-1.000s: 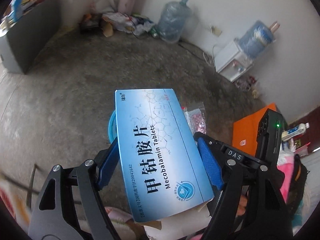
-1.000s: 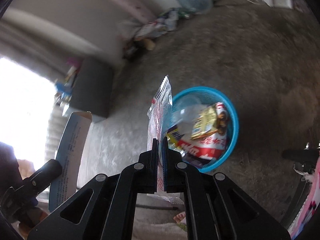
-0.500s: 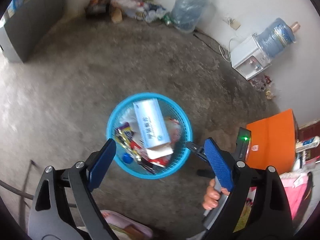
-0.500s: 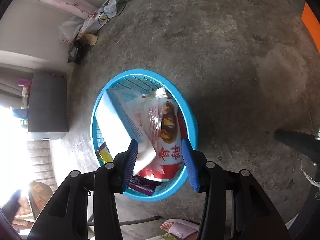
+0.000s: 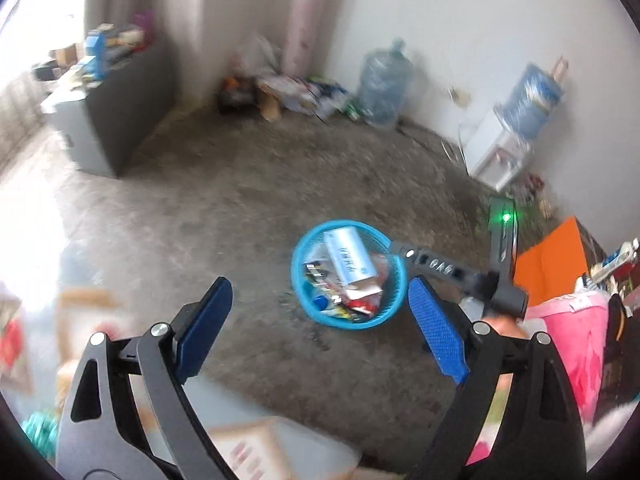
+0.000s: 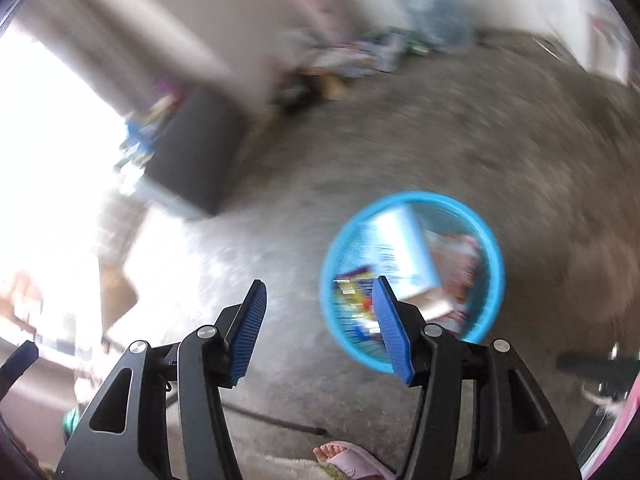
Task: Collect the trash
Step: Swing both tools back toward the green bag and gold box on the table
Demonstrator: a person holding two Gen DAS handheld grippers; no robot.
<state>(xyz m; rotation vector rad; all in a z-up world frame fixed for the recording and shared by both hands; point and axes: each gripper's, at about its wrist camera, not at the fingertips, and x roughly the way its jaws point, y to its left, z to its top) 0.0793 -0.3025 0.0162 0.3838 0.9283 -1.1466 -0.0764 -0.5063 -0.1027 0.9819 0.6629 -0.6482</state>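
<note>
The blue basket (image 5: pixel 347 312) stands on the bare concrete floor (image 5: pixel 224 216), and every place here is told from it. Inside it a light blue medicine box (image 5: pixel 349 257) lies slanted on top, its open white flap toward the near rim, over a red and white wrapper (image 5: pixel 362 295) and other small coloured packets. In the right wrist view the same basket (image 6: pixel 490 256) shows blurred, the box (image 6: pixel 404 252) lying across it.

The left gripper (image 5: pixel 320 328) hangs above the floor on the near side of the basket, its jaws spread wide with nothing between them; the basket shows in the gap, nearer the right-hand pad. The right gripper (image 6: pixel 318 320) also has nothing in it: its jaws stand partly apart and have just been opening, one blue pad overlapping the basket's near rim in the picture, the other over bare floor. In the left wrist view the right gripper's grey body (image 5: pixel 452 270) reaches in just beside the basket.

Well beyond the basket, along the far wall, stand a large water bottle (image 5: pixel 384 84), a white water dispenser (image 5: pixel 498 152) and a heap of litter (image 5: pixel 296 92). A dark cabinet (image 5: pixel 116 116) stands far off to the left. A foot in a pink slipper (image 6: pixel 344 454) shows on the near side.
</note>
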